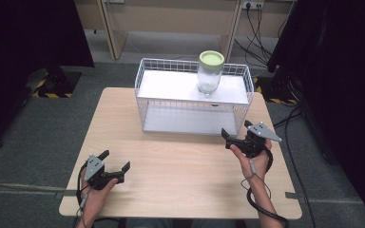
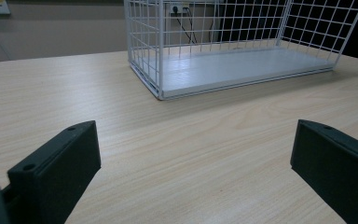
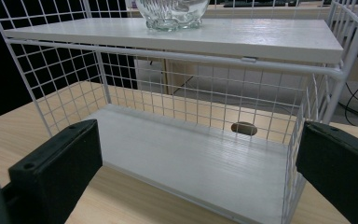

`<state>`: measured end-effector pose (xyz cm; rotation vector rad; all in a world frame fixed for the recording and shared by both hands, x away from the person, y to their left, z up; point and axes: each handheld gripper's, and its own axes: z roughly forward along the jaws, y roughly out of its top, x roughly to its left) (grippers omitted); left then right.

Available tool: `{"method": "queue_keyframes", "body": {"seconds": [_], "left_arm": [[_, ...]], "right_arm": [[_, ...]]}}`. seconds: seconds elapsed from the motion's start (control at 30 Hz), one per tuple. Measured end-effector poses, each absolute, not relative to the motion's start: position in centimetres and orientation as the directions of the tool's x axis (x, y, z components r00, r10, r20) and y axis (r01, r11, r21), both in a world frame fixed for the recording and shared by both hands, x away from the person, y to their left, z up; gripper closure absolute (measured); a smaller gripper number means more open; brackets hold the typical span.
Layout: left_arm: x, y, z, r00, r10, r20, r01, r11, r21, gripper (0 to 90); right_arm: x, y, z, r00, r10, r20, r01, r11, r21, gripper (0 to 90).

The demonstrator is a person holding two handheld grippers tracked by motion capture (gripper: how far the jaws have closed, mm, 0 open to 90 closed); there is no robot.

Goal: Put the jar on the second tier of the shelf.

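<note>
Nearest the camera in the high view, the left claw rests low over the desk at its near left corner, held in the person's left hand, jaws spread wide with nothing between them. In its own view the two black jaws stand far apart over bare wood, with the rack ahead and to the right.

The right claw is held in the right hand at the desk's right side, just in front of the rack's right end. Its jaws are also wide and hold nothing; in its own view they frame the rack's open front, close up.

The rack is a white wire frame with two white boards: a lower shelf, bare, and an upper shelf. On the upper shelf stands a clear glass jar with a pale green lid, upright, toward the right half. In the right claw's view the jar's ribbed glass base sits on the board; what it contains cannot be told.

Cables trail on the floor behind the desk.
</note>
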<state>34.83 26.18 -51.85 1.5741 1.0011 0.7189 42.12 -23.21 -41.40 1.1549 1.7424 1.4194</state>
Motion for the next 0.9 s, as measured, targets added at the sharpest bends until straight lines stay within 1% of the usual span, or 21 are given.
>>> {"method": "queue_keyframes", "body": {"seconds": [0.9], "left_arm": [[34.8, 26.2, -51.9, 0.461, 0.886, -0.054, 0.231, -0.061, 0.971, 0.7]], "right_arm": [[40.1, -26.1, -44.4, -0.382, 0.920, 0.091, 0.287, 0.025, 0.958, 0.5]]}}
